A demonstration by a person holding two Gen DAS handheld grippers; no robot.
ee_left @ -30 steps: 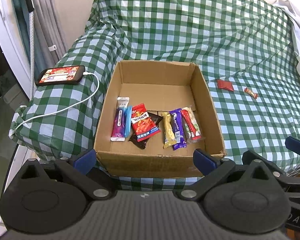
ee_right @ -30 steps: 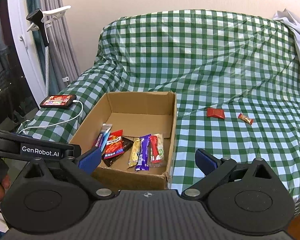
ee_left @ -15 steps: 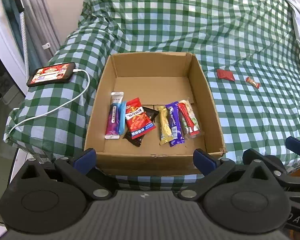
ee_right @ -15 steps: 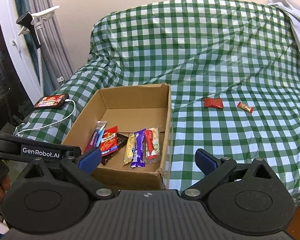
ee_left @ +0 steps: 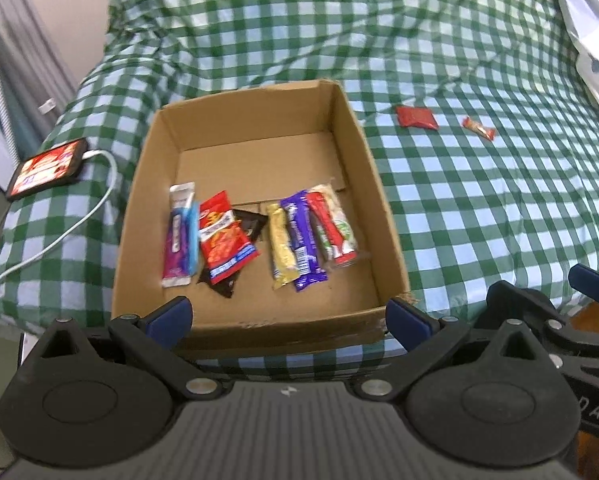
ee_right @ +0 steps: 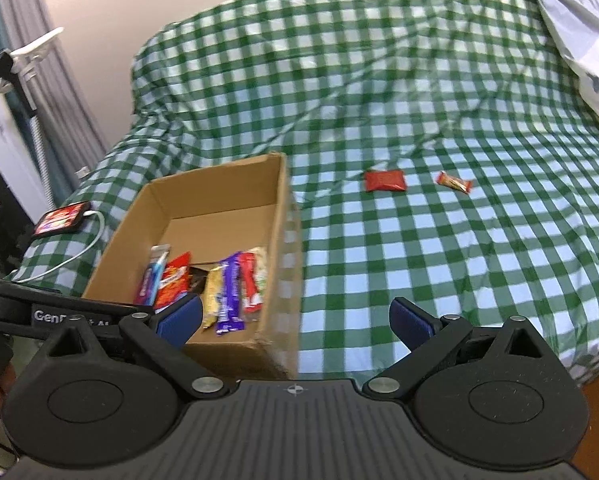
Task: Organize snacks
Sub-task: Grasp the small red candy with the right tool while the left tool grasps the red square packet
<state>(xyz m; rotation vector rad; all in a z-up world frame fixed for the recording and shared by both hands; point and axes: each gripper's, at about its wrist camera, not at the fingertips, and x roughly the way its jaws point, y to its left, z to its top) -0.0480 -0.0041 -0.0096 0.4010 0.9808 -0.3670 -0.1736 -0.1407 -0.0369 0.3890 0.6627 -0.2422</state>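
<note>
Snack packets (ee_left: 259,240) inside box (ee_left: 383,200) on bed (ee_left: 479,208); two snacks (ee_left: 416,117) right of box; phone (ee_left: 47,168) left

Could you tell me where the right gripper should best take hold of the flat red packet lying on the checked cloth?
Probably from straight above, fingers spanning the short width of the red packet at its middle. It lies flat on the checked cloth, apart from the small wrapped candy beside it, so both long edges are free.
</note>
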